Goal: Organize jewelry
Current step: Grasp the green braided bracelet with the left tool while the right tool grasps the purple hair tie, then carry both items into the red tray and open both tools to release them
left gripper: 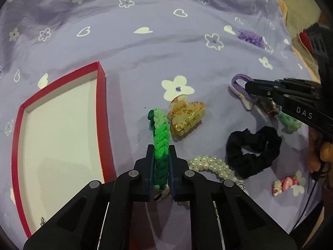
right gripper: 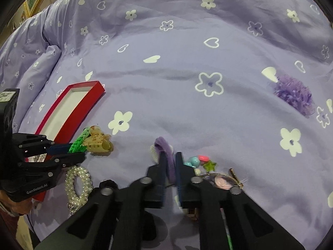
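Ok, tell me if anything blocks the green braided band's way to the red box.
Nothing visible does. The left gripper grips the green braided band, and only bare bedspread lies between it and the red box.

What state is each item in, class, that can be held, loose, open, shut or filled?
Left gripper: shut on green braided hair tie.
Right gripper: shut on purple hair tie.
Red box: open, nearly empty.
Amber claw clip: closed, loose on the sheet.
Black scrunchie: loose.
Pearl hair tie: loose.
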The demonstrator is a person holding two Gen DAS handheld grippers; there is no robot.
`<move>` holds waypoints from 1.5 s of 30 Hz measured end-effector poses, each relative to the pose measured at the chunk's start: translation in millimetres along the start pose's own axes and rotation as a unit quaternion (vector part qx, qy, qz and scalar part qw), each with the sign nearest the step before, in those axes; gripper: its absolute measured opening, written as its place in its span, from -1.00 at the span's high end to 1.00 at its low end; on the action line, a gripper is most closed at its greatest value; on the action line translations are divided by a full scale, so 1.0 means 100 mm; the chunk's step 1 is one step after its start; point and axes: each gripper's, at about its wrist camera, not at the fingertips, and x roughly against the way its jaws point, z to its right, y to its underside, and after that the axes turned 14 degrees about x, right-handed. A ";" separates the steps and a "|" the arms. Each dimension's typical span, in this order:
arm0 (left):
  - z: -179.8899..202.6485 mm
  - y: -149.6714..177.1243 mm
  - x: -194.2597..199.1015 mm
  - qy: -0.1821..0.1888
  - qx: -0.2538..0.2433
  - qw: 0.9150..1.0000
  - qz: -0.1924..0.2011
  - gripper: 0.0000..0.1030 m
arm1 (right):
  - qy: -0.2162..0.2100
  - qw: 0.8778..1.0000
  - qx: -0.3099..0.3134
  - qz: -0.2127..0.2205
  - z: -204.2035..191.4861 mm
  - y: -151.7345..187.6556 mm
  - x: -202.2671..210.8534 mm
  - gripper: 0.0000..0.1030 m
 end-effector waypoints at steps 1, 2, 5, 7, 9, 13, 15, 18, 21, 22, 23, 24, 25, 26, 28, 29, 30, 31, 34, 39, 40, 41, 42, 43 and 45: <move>-0.01 0.00 0.03 0.004 0.003 1.000 0.004 0.80 | -0.004 1.000 -0.004 0.007 0.00 0.00 0.04 0.90; -0.03 0.01 0.08 0.008 0.006 1.000 0.009 0.80 | -0.008 1.000 -0.009 0.014 0.00 0.00 0.08 0.90; -0.09 0.02 0.20 0.022 0.021 0.999 0.021 0.80 | -0.017 0.999 -0.025 0.035 -0.01 0.00 0.22 0.90; -0.14 0.05 0.28 0.031 0.033 0.999 0.028 0.80 | -0.032 0.997 -0.040 0.049 -0.03 0.00 0.31 0.90; -0.21 0.10 0.39 0.040 0.045 0.997 0.038 0.80 | -0.040 0.996 -0.045 0.060 -0.08 0.00 0.37 0.90; -0.34 0.20 0.52 0.046 0.067 0.996 0.046 0.80 | -0.062 0.994 -0.049 0.075 -0.29 -0.03 0.44 0.90; -0.43 0.25 0.59 0.045 0.077 0.995 0.050 0.80 | -0.071 0.993 -0.049 0.077 -0.38 -0.04 0.44 0.90; -0.56 0.31 0.70 0.045 0.092 0.993 0.059 0.80 | -0.089 0.992 -0.049 0.078 -0.56 -0.07 0.42 0.90; -0.70 0.37 0.81 0.044 0.106 0.991 0.069 0.80 | -0.104 0.990 -0.048 0.079 -0.71 -0.08 0.40 0.90; -0.75 0.38 0.84 0.042 0.111 0.990 0.072 0.80 | -0.110 0.990 -0.046 0.080 -0.77 -0.10 0.40 0.90; -0.80 0.40 0.86 0.040 0.115 0.990 0.074 0.80 | -0.115 0.989 -0.043 0.080 -0.85 -0.11 0.38 0.90; -0.87 0.41 0.89 0.037 0.121 0.989 0.076 0.80 | -0.120 0.989 -0.040 0.080 -0.92 -0.13 0.37 0.90; -0.92 0.42 0.90 0.034 0.125 0.989 0.078 0.80 | -0.126 0.988 -0.038 0.081 -0.99 -0.15 0.35 0.90; -0.99 0.44 0.92 0.032 0.131 0.988 0.079 0.80 | -0.132 0.987 -0.037 0.081 -1.06 -0.17 0.34 0.90; -1.11 0.45 0.93 0.028 0.142 0.986 0.081 0.80 | -0.142 0.986 -0.034 0.082 -1.19 -0.21 0.31 0.90; -1.18 0.46 0.94 0.025 0.148 0.985 0.082 0.80 | -0.147 0.985 -0.033 0.081 -1.24 -0.23 0.29 0.90; -1.25 0.47 0.94 0.023 0.154 0.984 0.083 0.80 | -0.152 0.985 -0.031 0.081 -1.30 -0.25 0.27 0.90; -1.29 0.48 0.95 0.023 0.158 0.984 0.083 0.80 | -0.157 0.984 -0.028 0.080 -1.37 -0.28 0.25 0.89; -1.45 0.49 0.94 0.019 0.171 0.982 0.083 0.80 | -0.169 0.983 -0.015 0.076 -1.58 -0.36 0.17 0.89; -1.70 0.52 0.89 0.015 0.189 0.979 0.080 0.80 | -0.178 0.982 -0.003 0.067 -1.81 -0.48 0.03 0.89; -1.73 0.52 0.87 0.015 0.192 0.978 0.078 0.80 | -0.181 0.981 0.000 0.064 -1.85 -0.50 0.00 0.89; -1.78 0.51 0.84 0.015 0.196 0.978 0.075 0.80 | -0.183 0.981 0.001 0.061 -1.88 -0.52 -0.04 0.89; -1.81 0.50 0.81 0.013 0.199 0.977 0.073 0.80 | -0.184 0.981 0.002 0.058 -1.90 -0.53 -0.07 0.89; -1.83 0.50 0.79 0.011 0.199 0.977 0.071 0.80 | -0.186 0.981 0.002 0.054 -1.92 -0.54 -0.11 0.89; -1.88 0.48 0.73 0.001 0.198 0.978 0.068 0.80 | -0.186 0.981 0.003 0.046 -1.96 -0.58 -0.19 0.89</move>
